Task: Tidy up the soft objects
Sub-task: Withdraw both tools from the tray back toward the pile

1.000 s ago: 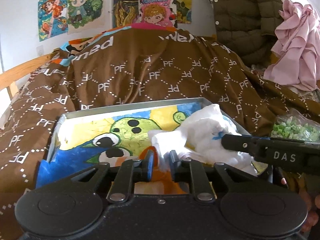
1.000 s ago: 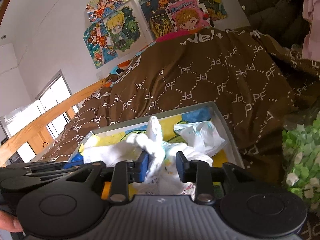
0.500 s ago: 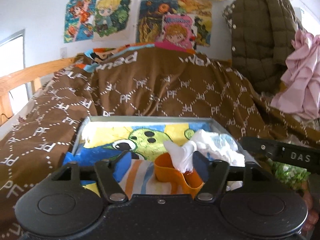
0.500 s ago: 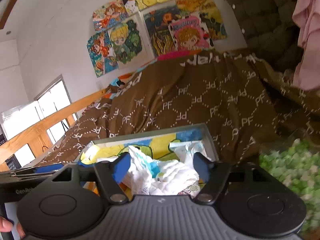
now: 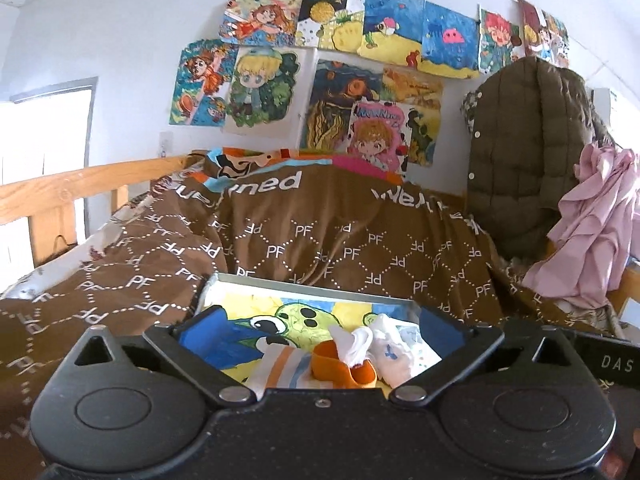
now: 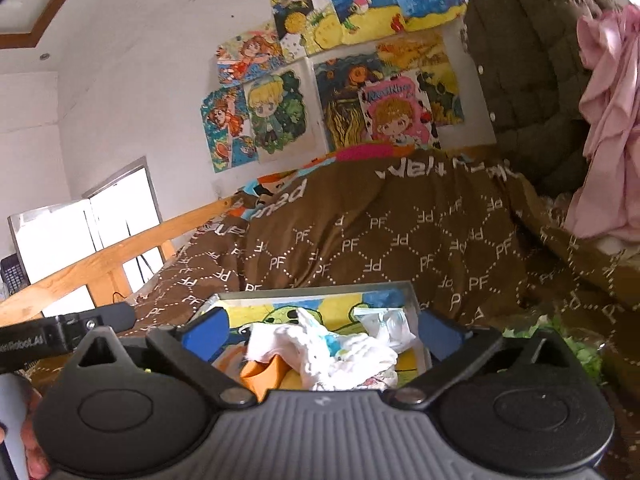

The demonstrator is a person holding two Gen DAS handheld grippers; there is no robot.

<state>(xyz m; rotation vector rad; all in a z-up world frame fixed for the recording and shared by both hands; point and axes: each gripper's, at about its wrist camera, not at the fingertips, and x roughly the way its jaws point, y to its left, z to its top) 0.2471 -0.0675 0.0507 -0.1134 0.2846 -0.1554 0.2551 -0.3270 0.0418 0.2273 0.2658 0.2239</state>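
Observation:
A shallow grey tray [image 5: 304,282] with a cartoon frog picture on its bottom lies on the brown bedspread. In it sit an orange cup [image 5: 344,370] with a white cloth [image 5: 354,344] stuffed in, and more crumpled white cloth [image 5: 400,354] to its right. In the right wrist view the tray [image 6: 316,294] holds the white cloth pile [image 6: 340,354] and the orange cup [image 6: 260,372]. My left gripper [image 5: 320,330] is open and empty above the tray's near side. My right gripper [image 6: 320,330] is open and empty above the cloths.
The brown patterned bedspread [image 5: 320,240] covers the bed. A wooden rail [image 5: 72,188] runs along the left. A dark green jacket [image 5: 528,152] and a pink cloth [image 5: 596,220] hang at the right. A bag of green pieces [image 6: 576,344] lies right of the tray.
Both grippers have opened, letting go of the white cloth, and have pulled back and up from the tray. The cloth now rests in the cup and tray.

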